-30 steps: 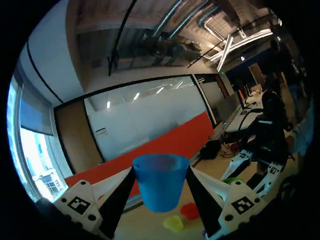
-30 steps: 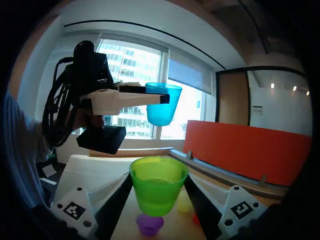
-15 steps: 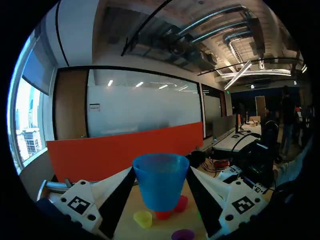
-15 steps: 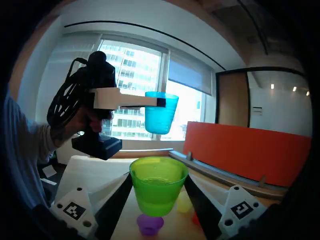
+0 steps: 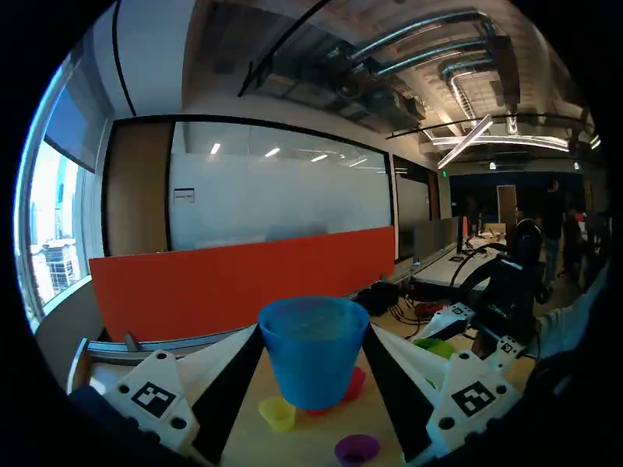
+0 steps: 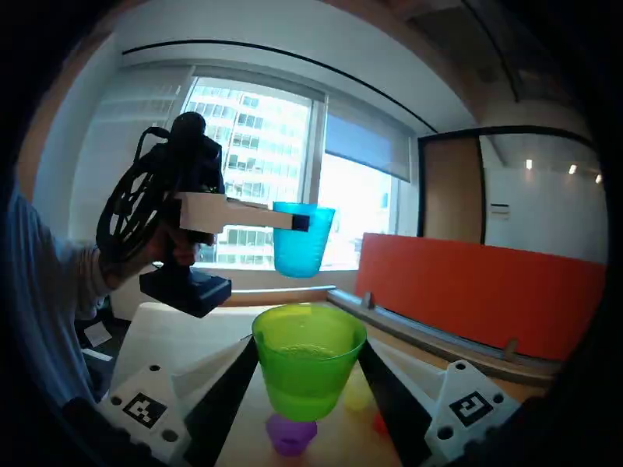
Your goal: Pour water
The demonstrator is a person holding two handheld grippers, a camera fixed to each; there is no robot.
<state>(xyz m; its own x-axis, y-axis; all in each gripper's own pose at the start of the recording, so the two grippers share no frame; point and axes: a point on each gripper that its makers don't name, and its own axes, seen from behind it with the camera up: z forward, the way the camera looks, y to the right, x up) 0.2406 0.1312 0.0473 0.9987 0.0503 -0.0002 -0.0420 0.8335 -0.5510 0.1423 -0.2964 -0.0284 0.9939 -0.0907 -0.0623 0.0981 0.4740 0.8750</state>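
Note:
In the left gripper view my left gripper [image 5: 311, 366] is shut on a blue cup [image 5: 313, 350], held upright above the wooden table [image 5: 311, 440]. The right gripper view shows that same gripper [image 6: 300, 224], held by a hand [image 6: 167, 243], up and to the left with the blue cup [image 6: 302, 243]. My right gripper [image 6: 309, 373] is shut on a green cup [image 6: 309, 366] with liquid low inside. In the left gripper view the right gripper [image 5: 452, 336] with the green cup [image 5: 432, 347] sits farther off on the right.
Small cups stand on the table: yellow [image 5: 278, 412], red [image 5: 354, 383] and purple [image 5: 357, 449]. They show as purple [image 6: 290, 434], yellow [image 6: 358, 397] and red [image 6: 379, 424] under the green cup. An orange partition [image 5: 234, 284] runs along the table's far edge.
My left gripper has swung from a tilt back to level and come down a little with the blue cup. The right gripper and green cup have stayed still.

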